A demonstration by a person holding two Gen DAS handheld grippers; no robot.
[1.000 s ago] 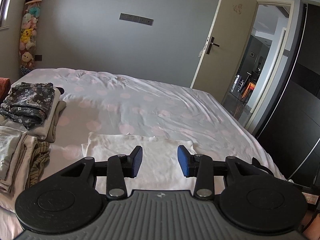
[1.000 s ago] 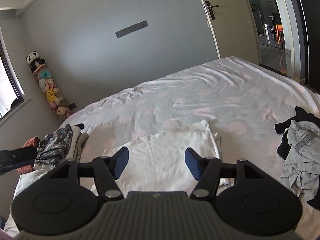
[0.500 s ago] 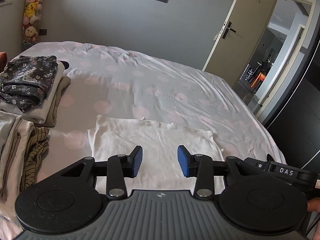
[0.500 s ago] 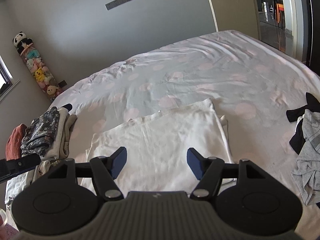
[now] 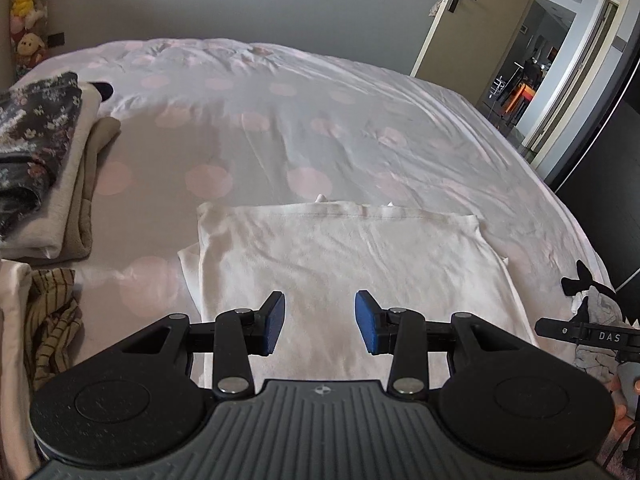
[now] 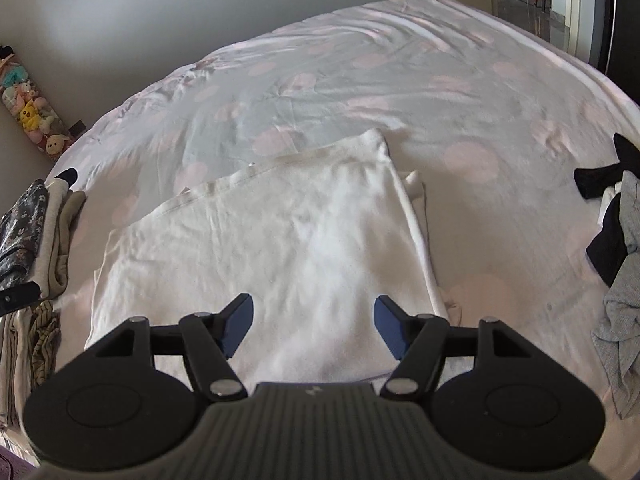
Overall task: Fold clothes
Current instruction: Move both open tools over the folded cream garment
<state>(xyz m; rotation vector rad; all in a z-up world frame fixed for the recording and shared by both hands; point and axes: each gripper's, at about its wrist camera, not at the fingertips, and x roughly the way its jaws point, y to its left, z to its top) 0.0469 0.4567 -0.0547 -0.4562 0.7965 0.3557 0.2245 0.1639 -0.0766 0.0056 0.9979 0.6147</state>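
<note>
A white garment point(image 5: 340, 248) lies folded flat in a rectangle on the dotted bed sheet point(image 5: 320, 120), with spare cloth sticking out along its left and right sides. My left gripper point(image 5: 319, 308) hovers over its near part, open, with nothing between the blue pads. The right wrist view shows the same white garment point(image 6: 280, 232) running away to the upper right. Above its near right part my right gripper point(image 6: 315, 312) stands open wider, also holding nothing. Neither gripper's pads touch the cloth.
Folded stacks sit at the left: a dark floral garment point(image 5: 32, 136) on beige ones point(image 5: 80, 184), and a striped one point(image 5: 52, 320) nearer. A loose grey and black pile point(image 6: 616, 240) lies at the right. An open door point(image 5: 480, 12) is beyond the bed.
Both grippers have come down and forward over the white garment, tilting more towards the bed. The garment now fills more of each view. The right jaws stand slightly wider.
</note>
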